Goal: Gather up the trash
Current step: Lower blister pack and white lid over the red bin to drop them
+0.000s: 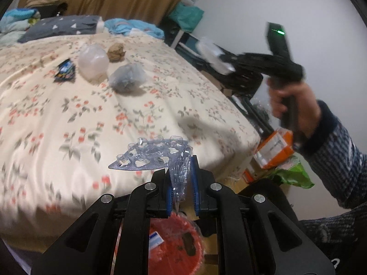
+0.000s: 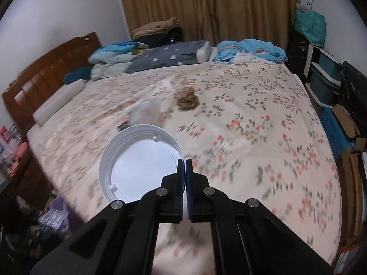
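Nearest the left wrist lens: blue-padded fingers point(image 1: 170, 191) of the left gripper point(image 1: 182, 183), closed on a clear plastic blister tray point(image 1: 156, 155), pinched at one folded edge, the rest fanning out up and to the left above the bed point(image 1: 68, 119). Directly beneath the fingers, down on the floor, a red bin point(image 1: 176, 236) lined with clear film, scraps already inside. Farther out on the floral bedspread: a crumpled clear bag point(image 1: 93, 63), a grey wad in clear plastic point(image 1: 127, 79) just beside it, a brown paper ball point(image 1: 115, 51) behind both, and a dark snack wrapper point(image 1: 65, 71) to their left. Off the bed's right edge, on the floor, an orange-and-white carton point(image 1: 274, 149) and a green wrapper point(image 1: 293, 174).

To the right in the same view, blurred and raised above the bed's edge: the right gripper point(image 1: 226, 65), carried by a hand point(image 1: 291, 98) in a dark patterned sleeve point(image 1: 339, 151), something white at its tip.

Seen from the right wrist: fingers point(image 2: 181, 176) pressed together on the rim of a white round lid point(image 2: 137, 160), lid hanging out to the left, hollow side toward the lens, held above the bed. Beyond it, blurred, the clear bag and the brown paper ball. Pillows point(image 2: 169, 55), folded blue bedding point(image 2: 250, 50) and a brown curtain point(image 2: 206, 6) at the far end; wooden headboard point(image 2: 52, 68) to the left.
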The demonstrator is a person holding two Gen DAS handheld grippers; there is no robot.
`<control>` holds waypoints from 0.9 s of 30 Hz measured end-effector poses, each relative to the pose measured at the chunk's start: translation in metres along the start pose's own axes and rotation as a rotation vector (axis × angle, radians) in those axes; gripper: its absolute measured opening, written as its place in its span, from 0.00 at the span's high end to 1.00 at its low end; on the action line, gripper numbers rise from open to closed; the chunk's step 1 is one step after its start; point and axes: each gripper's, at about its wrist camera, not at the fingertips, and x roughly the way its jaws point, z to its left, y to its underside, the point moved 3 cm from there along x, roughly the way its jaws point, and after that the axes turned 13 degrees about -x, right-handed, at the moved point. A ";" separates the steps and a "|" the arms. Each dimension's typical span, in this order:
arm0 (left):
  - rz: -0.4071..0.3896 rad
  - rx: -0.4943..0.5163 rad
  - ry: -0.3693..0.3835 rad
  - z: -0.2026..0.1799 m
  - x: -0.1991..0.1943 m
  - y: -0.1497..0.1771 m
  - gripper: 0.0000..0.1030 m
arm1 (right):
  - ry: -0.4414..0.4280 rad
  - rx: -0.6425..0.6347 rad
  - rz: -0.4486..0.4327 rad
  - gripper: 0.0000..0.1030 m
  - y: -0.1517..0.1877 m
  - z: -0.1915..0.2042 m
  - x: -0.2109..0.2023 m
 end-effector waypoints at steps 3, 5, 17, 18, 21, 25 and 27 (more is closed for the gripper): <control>0.010 0.018 -0.027 -0.011 -0.013 0.022 0.87 | -0.030 -0.010 -0.002 0.98 0.028 0.024 -0.031; 0.025 0.042 -0.055 -0.018 -0.019 0.037 0.87 | -0.045 -0.017 0.005 0.98 0.046 0.038 -0.044; 0.151 -0.010 -0.115 -0.004 -0.012 0.119 0.87 | -0.137 -0.073 0.202 0.98 0.161 0.106 -0.038; 0.164 -0.018 -0.119 -0.002 -0.009 0.124 0.87 | -0.144 -0.079 0.225 0.98 0.170 0.111 -0.034; 0.215 -0.043 -0.150 0.009 0.005 0.139 0.87 | -0.153 -0.101 0.285 0.98 0.192 0.122 -0.020; 0.276 -0.069 -0.176 0.022 0.023 0.155 0.87 | -0.164 -0.126 0.358 0.98 0.218 0.134 -0.001; 0.305 -0.080 -0.188 0.028 0.032 0.163 0.87 | -0.169 -0.134 0.390 0.98 0.230 0.138 0.008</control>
